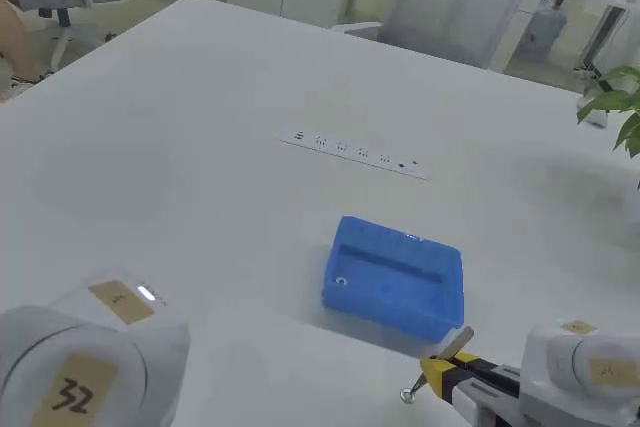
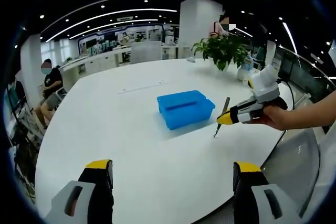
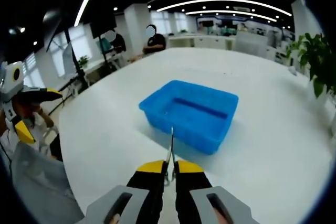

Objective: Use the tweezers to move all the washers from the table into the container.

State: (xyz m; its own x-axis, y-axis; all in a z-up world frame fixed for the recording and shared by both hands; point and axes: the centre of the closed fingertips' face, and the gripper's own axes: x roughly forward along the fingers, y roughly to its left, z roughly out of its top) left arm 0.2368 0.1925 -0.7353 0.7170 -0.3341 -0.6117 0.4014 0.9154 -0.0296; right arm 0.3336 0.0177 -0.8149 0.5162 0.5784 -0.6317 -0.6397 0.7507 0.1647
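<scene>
Right claw (image 3: 168,167) was clamped on the tweezers (image 3: 170,145); left claw (image 2: 171,167) stood wide open, empty, well off to the side. On the counter (image 1: 200,147) the container (image 1: 385,309) lay straight ahead of the right claw, along the tweezers' line. Tweezers slanted down, tips at a washer (image 1: 407,394) on the counter just short of the container's near wall; whether pinched, I couldn't tell

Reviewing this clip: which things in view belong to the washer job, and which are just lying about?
Job: tweezers in the right tongs, washer at their tip, blue container.
Lying about: socket strip, plant, office chair.
</scene>
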